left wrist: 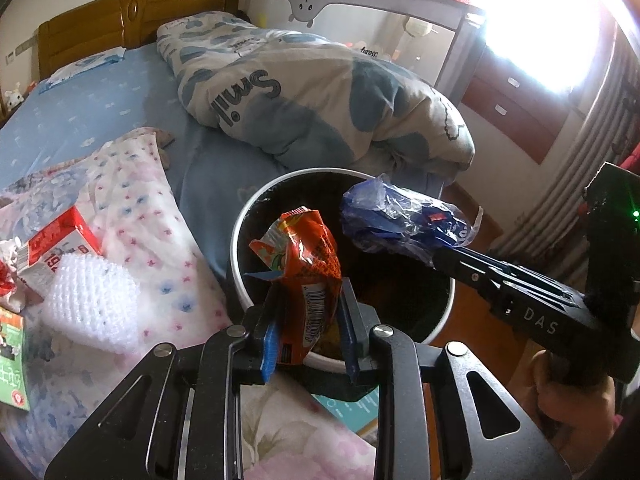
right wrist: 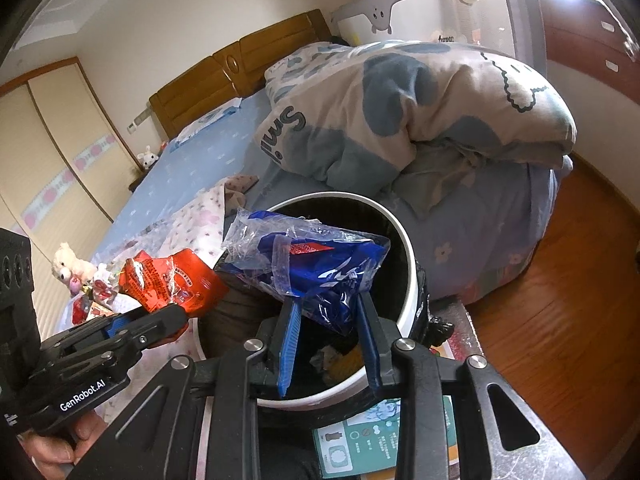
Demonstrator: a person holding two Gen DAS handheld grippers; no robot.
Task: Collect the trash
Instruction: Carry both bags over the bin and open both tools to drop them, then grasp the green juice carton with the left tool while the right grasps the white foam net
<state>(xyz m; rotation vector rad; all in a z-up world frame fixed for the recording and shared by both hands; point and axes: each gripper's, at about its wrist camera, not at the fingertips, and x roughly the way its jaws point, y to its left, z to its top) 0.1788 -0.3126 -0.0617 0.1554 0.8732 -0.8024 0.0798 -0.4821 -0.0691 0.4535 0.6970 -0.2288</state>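
A round bin (left wrist: 239, 236) with a white rim and a dark liner stands against the bed's edge. My left gripper (left wrist: 310, 292) is shut on a crumpled orange snack wrapper (left wrist: 304, 256), which it holds upright over the bin's near rim. From the right, my right gripper (left wrist: 440, 256) holds a crumpled blue plastic wrapper (left wrist: 392, 220) over the bin's far side. In the right wrist view the right gripper (right wrist: 327, 300) pinches the blue wrapper (right wrist: 316, 256) above the bin (right wrist: 408, 264). The left gripper (right wrist: 176, 320) holds the orange wrapper (right wrist: 172, 280) at the left. Some trash lies in the bin's bottom.
On the flowered blanket to the left lie a red and white carton (left wrist: 60, 240), a white foam net (left wrist: 92, 300) and a green booklet (left wrist: 12, 360). A rolled quilt (left wrist: 320, 100) lies on the blue bed behind the bin. Wooden floor (right wrist: 560, 320) runs to the right. A green box (right wrist: 360, 440) lies under the bin.
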